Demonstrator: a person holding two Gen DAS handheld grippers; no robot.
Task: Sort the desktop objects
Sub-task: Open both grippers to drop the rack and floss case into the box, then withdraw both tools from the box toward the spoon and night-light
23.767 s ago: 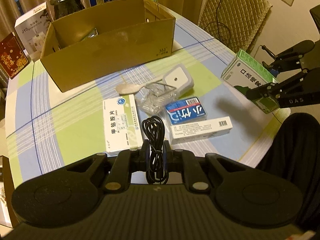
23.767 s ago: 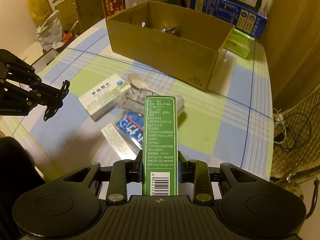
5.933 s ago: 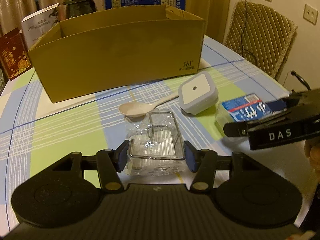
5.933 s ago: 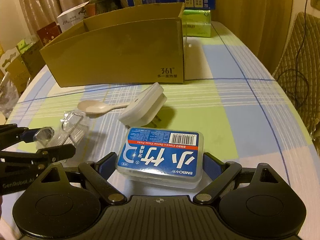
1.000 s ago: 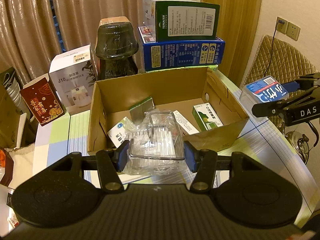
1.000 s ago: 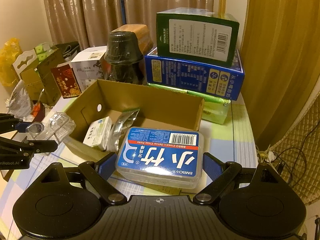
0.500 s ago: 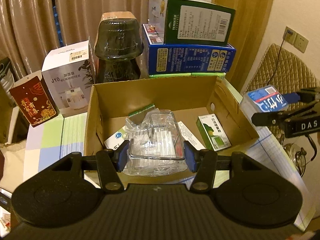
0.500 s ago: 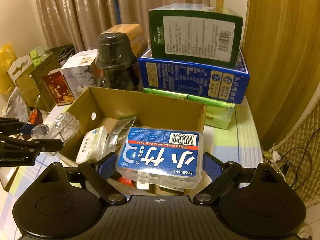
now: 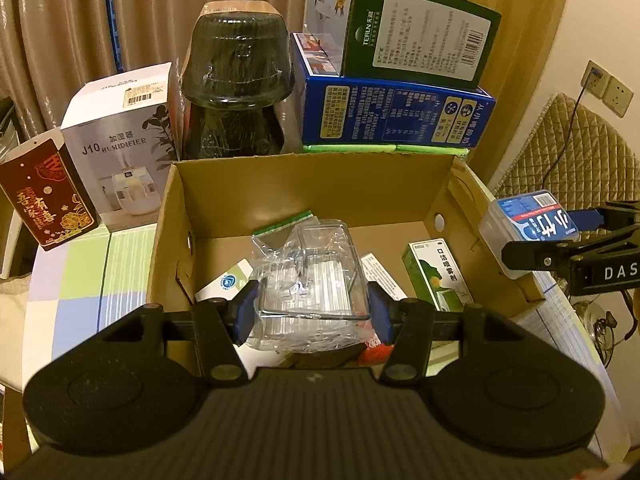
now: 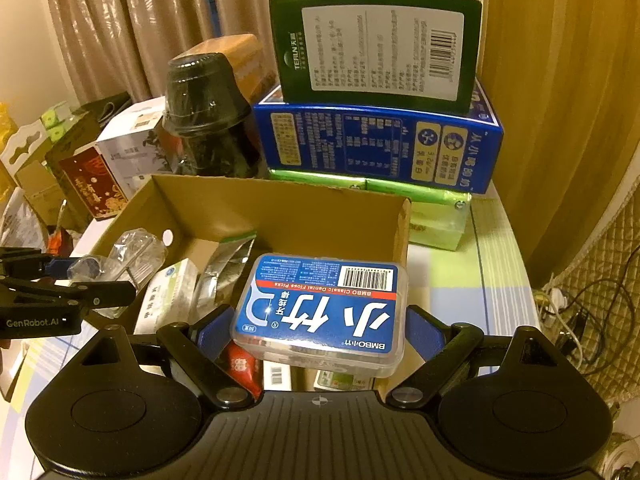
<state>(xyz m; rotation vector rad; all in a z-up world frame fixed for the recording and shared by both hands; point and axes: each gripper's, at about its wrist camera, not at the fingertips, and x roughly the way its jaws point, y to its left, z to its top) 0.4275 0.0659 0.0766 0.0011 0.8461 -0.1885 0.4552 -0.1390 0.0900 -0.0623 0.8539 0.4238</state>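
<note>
1. The left gripper (image 9: 313, 309) holds a clear plastic case (image 9: 316, 280) wrapped in crinkled film; its blue pads press on both sides of the case.
2. The case is above the open cardboard box (image 9: 304, 188), over the front part of the inside.
3. The right gripper (image 10: 320, 322) is wide and holds a blue dental floss box (image 10: 324, 308) by its two short ends.
4. In the right wrist view the floss box is above the front right part of the cardboard box (image 10: 280, 208). In the left wrist view it is at the right wall of the box (image 9: 528, 220).
5. Inside the cardboard box lie a green and white medicine box (image 9: 438, 276), a white medicine box (image 10: 168, 296), a silver foil pouch (image 10: 224, 272) and a small red packet (image 10: 240, 364).
6. Behind the cardboard box stand a dark stack of bowls in film (image 9: 236, 88), a white humidifier box (image 9: 120, 136), a dark red box (image 9: 44, 196) and a blue carton (image 9: 396, 120) with a green carton (image 9: 416, 28) on top of it.
7. The cardboard box stands on a tabletop (image 9: 80, 280) with a checked cloth in green, blue and white.
</note>
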